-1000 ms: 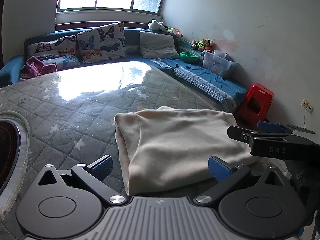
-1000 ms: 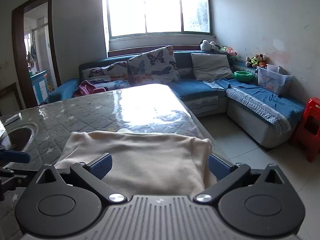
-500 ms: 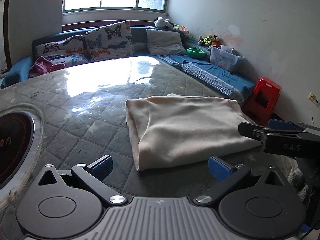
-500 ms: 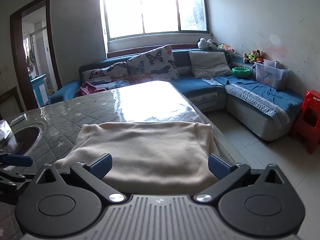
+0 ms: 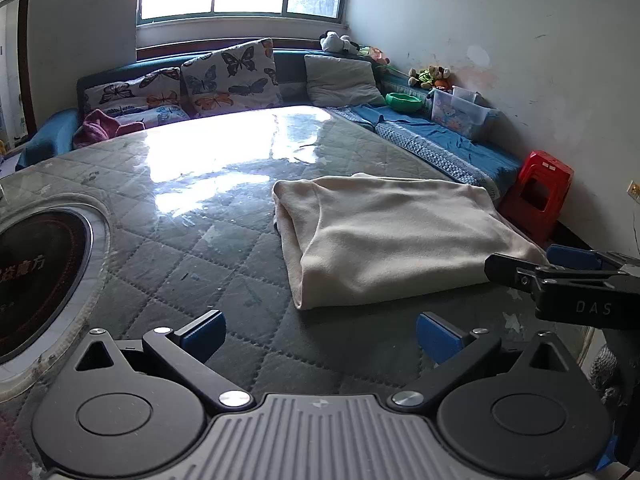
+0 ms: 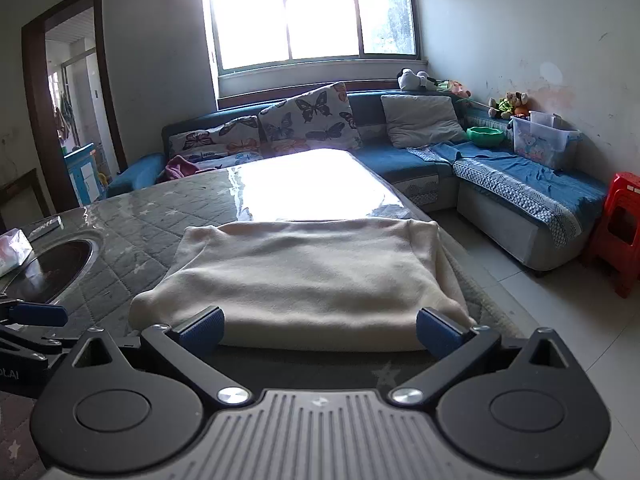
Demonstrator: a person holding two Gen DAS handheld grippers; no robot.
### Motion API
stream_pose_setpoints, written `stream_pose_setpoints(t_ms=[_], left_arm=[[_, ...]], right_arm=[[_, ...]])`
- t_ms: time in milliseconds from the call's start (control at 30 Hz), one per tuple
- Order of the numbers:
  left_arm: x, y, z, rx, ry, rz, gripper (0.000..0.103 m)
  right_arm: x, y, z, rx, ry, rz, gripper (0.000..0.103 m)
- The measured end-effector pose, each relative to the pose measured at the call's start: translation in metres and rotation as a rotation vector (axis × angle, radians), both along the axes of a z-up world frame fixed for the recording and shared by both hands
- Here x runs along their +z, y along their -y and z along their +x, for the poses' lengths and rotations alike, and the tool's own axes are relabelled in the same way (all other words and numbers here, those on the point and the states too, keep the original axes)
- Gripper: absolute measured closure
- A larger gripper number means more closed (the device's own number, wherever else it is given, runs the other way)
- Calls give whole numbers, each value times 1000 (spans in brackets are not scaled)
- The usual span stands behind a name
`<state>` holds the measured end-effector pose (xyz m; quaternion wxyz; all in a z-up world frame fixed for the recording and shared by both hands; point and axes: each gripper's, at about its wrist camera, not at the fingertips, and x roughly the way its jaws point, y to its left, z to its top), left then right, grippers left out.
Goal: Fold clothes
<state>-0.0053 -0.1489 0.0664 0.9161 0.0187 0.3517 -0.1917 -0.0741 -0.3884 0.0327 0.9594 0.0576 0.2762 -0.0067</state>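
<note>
The counter [image 5: 208, 216], quilted grey under a glossy sheet with a round dark cooktop [image 5: 36, 276] set into it, fills most of the room in front of the sofa. Near its right edge lies the cream garment [image 5: 384, 236], already folded into a tidy rectangle. Both tools sit just short of its near hem: the left hand-held gripper [image 5: 320, 330] spread wide and empty, the right hand-held gripper [image 6: 318, 326] likewise spread, holding nothing. I'd judge this a pause between folds; next comes pinching an edge for a further fold.

A folded cream garment [image 5: 392, 240] lies on the quilted grey table [image 5: 208, 248].
</note>
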Motion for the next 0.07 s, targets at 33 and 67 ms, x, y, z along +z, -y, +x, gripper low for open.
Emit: stream_pose_setpoints(t_ms=[33,67], left_arm=[[0,-1,-1,2,4,1,0],[1,-2,-2,5,8,3,0]], right_arm=[[0,-1,-1,1,0,0,0],[0,-2,-2,2,1,-1,0]])
